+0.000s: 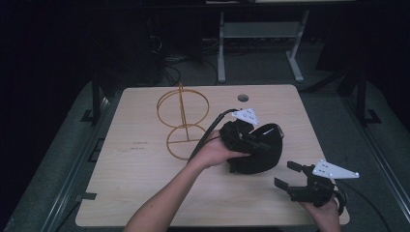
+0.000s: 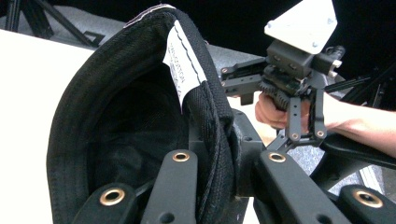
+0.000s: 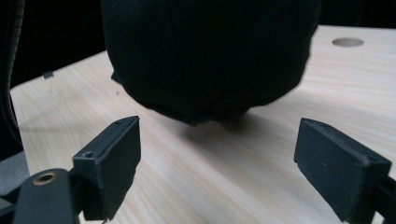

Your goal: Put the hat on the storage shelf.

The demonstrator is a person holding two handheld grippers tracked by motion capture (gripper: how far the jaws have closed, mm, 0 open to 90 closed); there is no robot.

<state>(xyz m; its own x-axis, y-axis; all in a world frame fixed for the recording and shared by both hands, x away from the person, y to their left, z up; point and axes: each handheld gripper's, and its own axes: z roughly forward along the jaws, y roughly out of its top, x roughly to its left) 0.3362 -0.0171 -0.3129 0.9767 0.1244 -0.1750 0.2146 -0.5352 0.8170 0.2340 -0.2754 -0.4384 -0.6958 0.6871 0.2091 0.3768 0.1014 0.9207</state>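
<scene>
Right hand-held gripper [image 1: 290,175]: near right, jaws wide apart, holding nothing.
Left hand-held gripper [image 2: 219,186]: clamped on black cap [image 1: 258,150] rim (white label inside).
Wire stand [image 1: 183,118]: far left on counter [image 1: 145,193].

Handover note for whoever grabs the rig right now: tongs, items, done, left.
Left tongs: shut on the rim of the black cap, which hangs lifted off the wooden table; the white label inside the band faces the left gripper view.
Right tongs: open, holding nothing, low at the near right corner, pointing at the cap from apart.
Gold wire stand: upright at the table's far side, bare, untouched.
Done: cap picked up.
Left: probably bring the right tongs in to steady the cap, then set it on the stand.
</scene>
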